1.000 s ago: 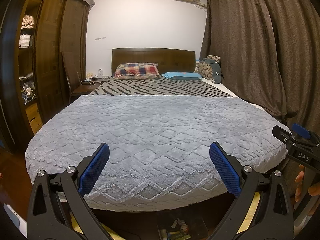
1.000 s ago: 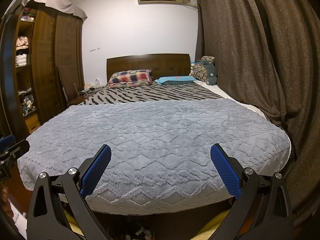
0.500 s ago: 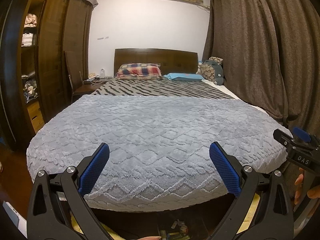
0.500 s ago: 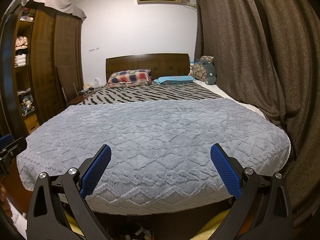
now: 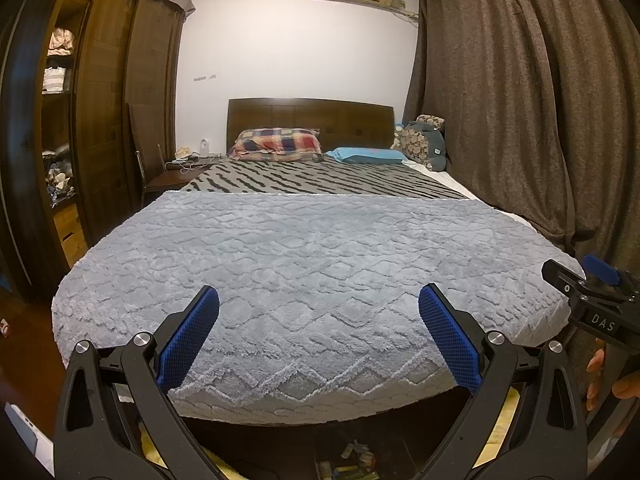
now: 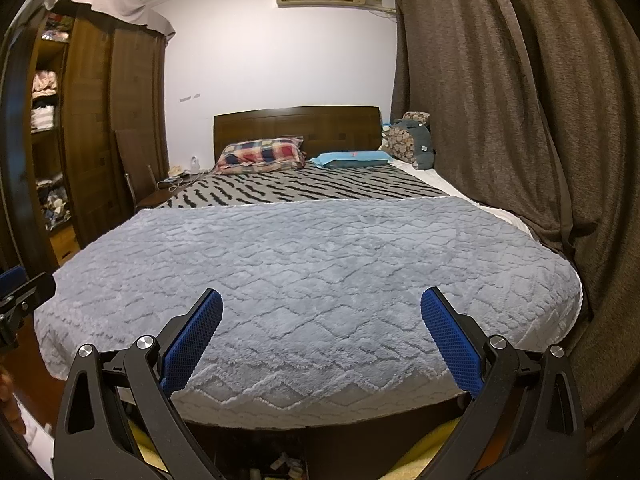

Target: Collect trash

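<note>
Both grippers are hovering side by side at the foot of the bed (image 5: 320, 264), pointing along it toward the headboard (image 5: 310, 120). The left gripper (image 5: 318, 344) is standing with its 2 blue pads wide apart and nothing between them; the right gripper (image 6: 320, 344) is showing the same wide, empty gap.

The grey blanket (image 6: 312, 272) is lying smooth, and I am seeing no litter on it. What looks like trash (image 5: 354, 462) is sitting low on the floor below the foot of the bed, a cluster of small wrappers or packets, seen again in the right view (image 6: 286, 466). It is too small and dark to sort piece by piece, and I cannot tell whether it is lying loose or already in a container. No bin is showing clearly.

So the scene is fitting either scraps waiting to be gathered or scraps already dropped into something down there.

If anything is being picked up, doing it well is meaning tipping a gripper down so the cluster is sitting mid-frame, keeping the pads apart until 1 piece is squarely between them, and closing gently, since thin wrappers are likely slipping or crumpling. Keeping the 2 grippers well apart is avoiding a knock.
</note>
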`<state>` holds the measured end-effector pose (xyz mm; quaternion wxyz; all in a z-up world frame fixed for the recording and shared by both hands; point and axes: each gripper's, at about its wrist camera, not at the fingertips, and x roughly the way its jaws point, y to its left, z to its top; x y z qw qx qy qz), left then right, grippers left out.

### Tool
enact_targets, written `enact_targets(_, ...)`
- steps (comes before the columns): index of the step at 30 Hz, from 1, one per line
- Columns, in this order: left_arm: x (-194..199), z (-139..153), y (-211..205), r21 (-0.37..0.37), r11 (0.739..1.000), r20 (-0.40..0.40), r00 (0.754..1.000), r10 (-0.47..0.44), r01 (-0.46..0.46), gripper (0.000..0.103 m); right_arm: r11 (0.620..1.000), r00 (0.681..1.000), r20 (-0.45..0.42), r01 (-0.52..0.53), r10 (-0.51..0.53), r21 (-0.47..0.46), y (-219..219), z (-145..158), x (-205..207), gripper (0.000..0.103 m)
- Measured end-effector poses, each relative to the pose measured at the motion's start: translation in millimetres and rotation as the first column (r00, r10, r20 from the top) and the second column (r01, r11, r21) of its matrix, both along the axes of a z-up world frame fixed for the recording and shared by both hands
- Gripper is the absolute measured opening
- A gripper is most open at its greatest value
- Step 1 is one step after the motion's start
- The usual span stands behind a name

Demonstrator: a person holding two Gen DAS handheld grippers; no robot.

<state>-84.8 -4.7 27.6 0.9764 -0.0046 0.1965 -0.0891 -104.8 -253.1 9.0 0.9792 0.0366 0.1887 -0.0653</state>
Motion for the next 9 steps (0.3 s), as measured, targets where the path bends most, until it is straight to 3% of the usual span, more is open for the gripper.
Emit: enact_targets(9,3.0,-0.5,-0.1,0.004,1.000,-0.021,1.000,-0.006,0.006,0.095,1.000,1.000,0.000,-0.003,0.003,-0.001,-0.5,-0.1,0.5,0.100)
